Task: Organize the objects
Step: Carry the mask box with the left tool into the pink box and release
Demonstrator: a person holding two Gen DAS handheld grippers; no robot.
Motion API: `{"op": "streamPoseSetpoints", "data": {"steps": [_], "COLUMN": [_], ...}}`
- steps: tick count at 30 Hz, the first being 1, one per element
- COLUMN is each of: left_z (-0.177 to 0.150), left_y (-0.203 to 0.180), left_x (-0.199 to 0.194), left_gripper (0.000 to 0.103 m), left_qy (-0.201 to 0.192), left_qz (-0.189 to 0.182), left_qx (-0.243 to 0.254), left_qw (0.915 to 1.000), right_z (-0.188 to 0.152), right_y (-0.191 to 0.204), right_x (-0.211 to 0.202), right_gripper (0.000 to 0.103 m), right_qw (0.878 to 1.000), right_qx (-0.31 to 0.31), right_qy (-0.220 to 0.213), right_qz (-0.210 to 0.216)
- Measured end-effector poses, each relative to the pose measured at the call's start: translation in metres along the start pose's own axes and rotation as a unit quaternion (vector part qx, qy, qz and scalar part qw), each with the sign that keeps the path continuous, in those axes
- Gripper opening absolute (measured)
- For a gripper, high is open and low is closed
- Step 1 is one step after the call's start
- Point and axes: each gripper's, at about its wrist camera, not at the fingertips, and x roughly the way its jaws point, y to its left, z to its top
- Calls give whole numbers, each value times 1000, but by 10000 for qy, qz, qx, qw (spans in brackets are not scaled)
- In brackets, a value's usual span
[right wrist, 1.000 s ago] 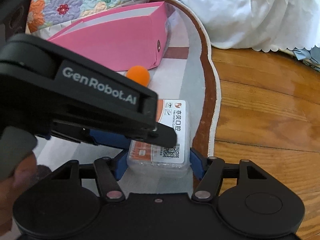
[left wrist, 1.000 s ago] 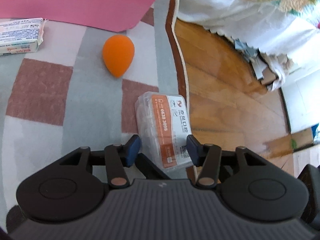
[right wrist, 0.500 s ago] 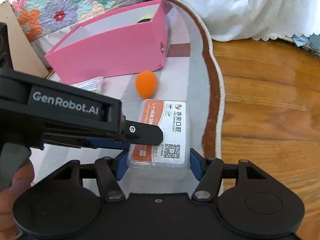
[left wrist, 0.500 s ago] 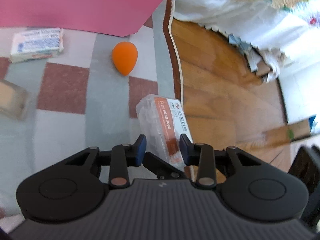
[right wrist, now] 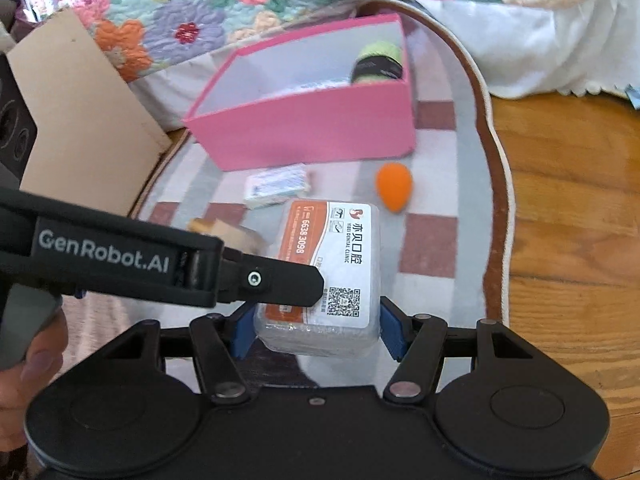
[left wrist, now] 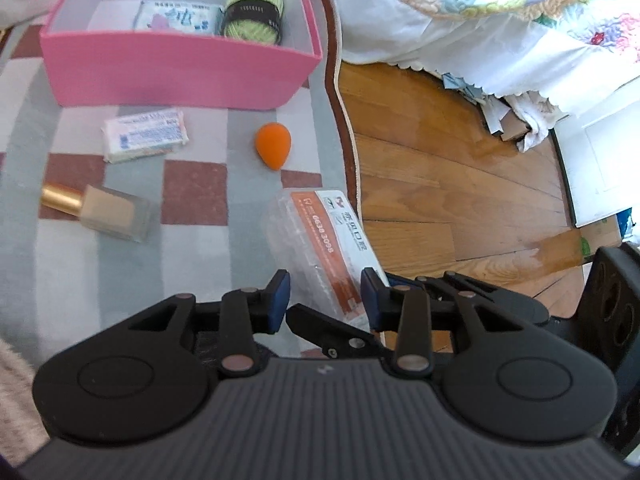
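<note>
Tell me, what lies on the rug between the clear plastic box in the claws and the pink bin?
An orange egg-shaped sponge, seen in both wrist views.

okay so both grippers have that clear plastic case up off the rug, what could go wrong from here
The clear plastic case is slick. The right gripper clamps only its near end, and the left gripper pinches that same end, so it could pivot or slip. If dropped, it might land on the foundation bottle or the orange makeup sponge instead of in the pink box.
</note>
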Motion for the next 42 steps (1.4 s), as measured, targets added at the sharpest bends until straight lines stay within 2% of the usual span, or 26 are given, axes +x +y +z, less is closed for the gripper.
{"op": "streamPoseSetpoints", "data": {"steps": [10, 16, 20, 25, 29, 33, 38, 42], "left_z": [38, 75, 107, 143, 170, 200, 226, 242], "left_y": [7, 21, 27, 43, 65, 92, 113, 129], "left_x": [-75, -95, -98, -77, -45, -7, 41, 75], "left_gripper": [37, 37, 37, 37, 36, 36, 37, 36], "left_qy": [-771, -1027, -1199, -1437, -1538, -1449, -1236, -1111], "left_qz": [-161, -514, -564, -442, -268, -136, -78, 0], "left_qx": [35, -126, -142, -31, -65, -155, -269, -352], "left_qw": [9969, 9933, 9911, 9886, 9877, 9892, 9919, 9932], "right_z": [60, 112, 146, 183, 207, 224, 233, 244], "right_y": [54, 75, 80, 72, 60, 43, 25, -3], "right_x": [-32, -41, -36, -9, 35, 88, 142, 179], "right_gripper": [67, 67, 67, 67, 67, 66, 66, 66], "right_qw": [9961, 9926, 9913, 9916, 9923, 9950, 9958, 9982], "right_qx": [-819, -1137, -1185, -1087, -987, -686, -616, -395], "right_qy": [-337, -401, -523, -670, -725, -715, -578, -390], "right_qz": [-14, -163, -240, -207, -186, -103, -363, -205]}}
